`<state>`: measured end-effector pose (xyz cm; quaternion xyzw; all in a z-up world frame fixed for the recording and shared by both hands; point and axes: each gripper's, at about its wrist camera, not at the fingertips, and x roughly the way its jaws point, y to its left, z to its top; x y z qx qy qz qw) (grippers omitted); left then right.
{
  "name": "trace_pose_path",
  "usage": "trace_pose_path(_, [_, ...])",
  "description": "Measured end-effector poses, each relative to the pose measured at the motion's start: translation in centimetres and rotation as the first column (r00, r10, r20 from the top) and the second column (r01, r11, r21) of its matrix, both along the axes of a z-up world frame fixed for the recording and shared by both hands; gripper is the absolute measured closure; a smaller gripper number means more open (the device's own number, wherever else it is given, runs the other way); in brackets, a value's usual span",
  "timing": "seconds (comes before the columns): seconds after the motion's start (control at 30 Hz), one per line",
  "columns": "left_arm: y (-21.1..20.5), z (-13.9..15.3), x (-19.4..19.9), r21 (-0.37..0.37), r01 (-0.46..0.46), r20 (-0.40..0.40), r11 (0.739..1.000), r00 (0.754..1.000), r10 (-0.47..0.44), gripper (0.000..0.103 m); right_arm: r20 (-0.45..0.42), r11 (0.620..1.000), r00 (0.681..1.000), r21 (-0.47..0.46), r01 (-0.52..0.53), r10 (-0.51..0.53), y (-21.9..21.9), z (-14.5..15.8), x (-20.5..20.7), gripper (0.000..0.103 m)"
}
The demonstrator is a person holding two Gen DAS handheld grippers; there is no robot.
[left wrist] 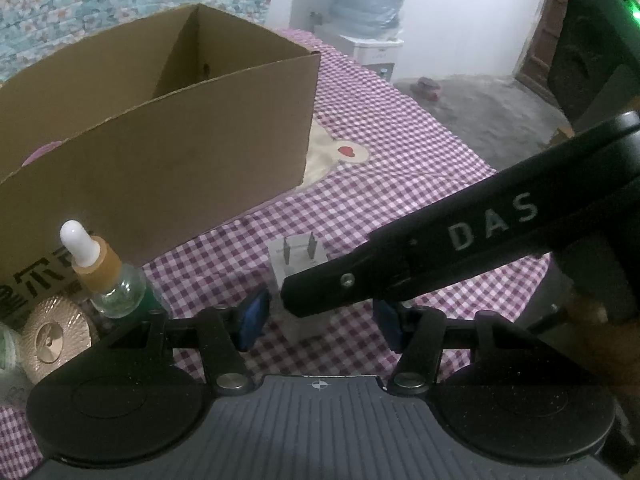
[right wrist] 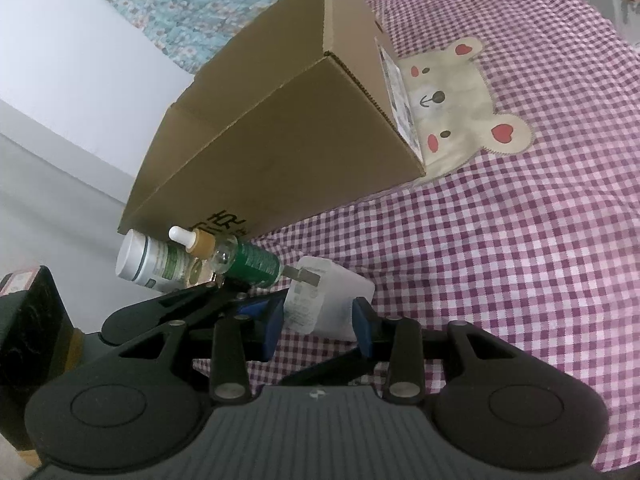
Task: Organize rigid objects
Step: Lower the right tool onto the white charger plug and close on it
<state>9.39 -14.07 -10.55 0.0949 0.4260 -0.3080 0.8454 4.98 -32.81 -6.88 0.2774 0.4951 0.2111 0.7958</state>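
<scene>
Bottles beside charger — cardboard box behind

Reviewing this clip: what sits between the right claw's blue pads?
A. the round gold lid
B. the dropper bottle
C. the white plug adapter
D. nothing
C: in the right wrist view the white plug adapter, metal prongs toward the box, sits between the right claw's blue pads.

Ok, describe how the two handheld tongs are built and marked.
Both tongs, left and right, are black linkages with round pivot discs, silver bolts, blue pads and a grey ribbed base. The right one's arm reads "DAS" in pale letters.
</scene>
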Motion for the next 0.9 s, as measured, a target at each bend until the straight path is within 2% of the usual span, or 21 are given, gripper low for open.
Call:
trace_pose_path(0.3, [0.1, -0.5, 0.3, 0.012, -0.027, 0.002, 1.000, 1.000, 0.026, 0.051, 0.011, 1.000, 1.000, -0.024, -0.003, 0.003, 0.5, 0.3, 0.0, 0.058])
trace_pose_path(0.4, [0.0, -0.7, 0.3, 0.007, -0.032, 0.007, 0.999, 0.999, 0.032, 0.055, 0.015, 0.999, 1.000, -0.042, 0.000, 0.001, 0.9, 0.4, 0.3, 0.057])
trace_pose_path(0.73, [-0.5, -1.3, 0.6, -0.005, -0.051, 0.033, 0.999, 0.998, 0.051, 0.062, -0.037, 0.997, 0.997, -0.057, 0.061, -0.063, 1.2, -0.7, 1.5, 0.056])
trace_pose_path(0.9, [-0.7, -1.4, 0.3, -0.004, -0.080, 0.050, 0.997, 0.996, 0.080, 0.066, -0.023, 0.993, 0.997, -0.092, 0.075, -0.077, 1.9, -0.4, 1.6, 0.058])
